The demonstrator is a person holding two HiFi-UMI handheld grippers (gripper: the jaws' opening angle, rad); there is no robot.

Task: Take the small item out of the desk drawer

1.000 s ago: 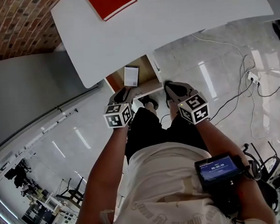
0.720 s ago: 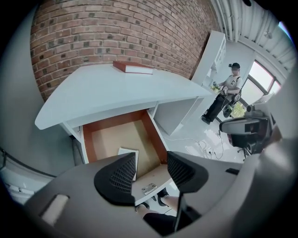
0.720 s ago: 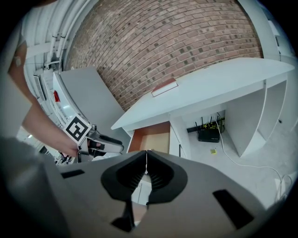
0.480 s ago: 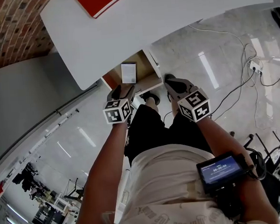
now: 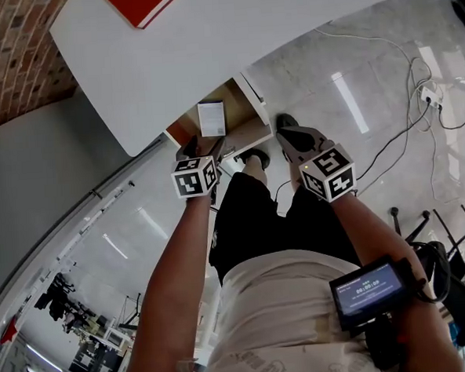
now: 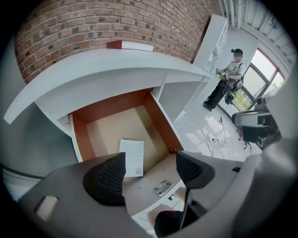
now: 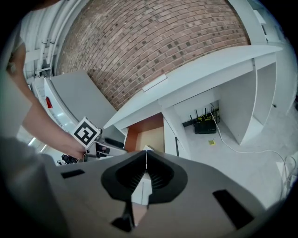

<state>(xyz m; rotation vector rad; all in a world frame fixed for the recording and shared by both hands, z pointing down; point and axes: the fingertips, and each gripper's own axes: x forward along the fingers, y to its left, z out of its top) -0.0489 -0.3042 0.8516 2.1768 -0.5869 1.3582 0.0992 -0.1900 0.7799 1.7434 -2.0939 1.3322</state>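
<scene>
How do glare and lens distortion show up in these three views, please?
Head view: bright light streaks glare off the glossy floor. Left gripper view: fisheye bends the white desk into an arc, corners black. Right gripper view: the brick wall bulges likewise.

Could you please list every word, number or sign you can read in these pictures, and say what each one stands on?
No text can be quoted; nothing reads clearly.
White box in the drawer: fine print, too small.
Wrist screen: digits, too blurred.
Shirt: lettering, distorted, unreadable.
Marker cubes: black-and-white patterns, no words.
</scene>
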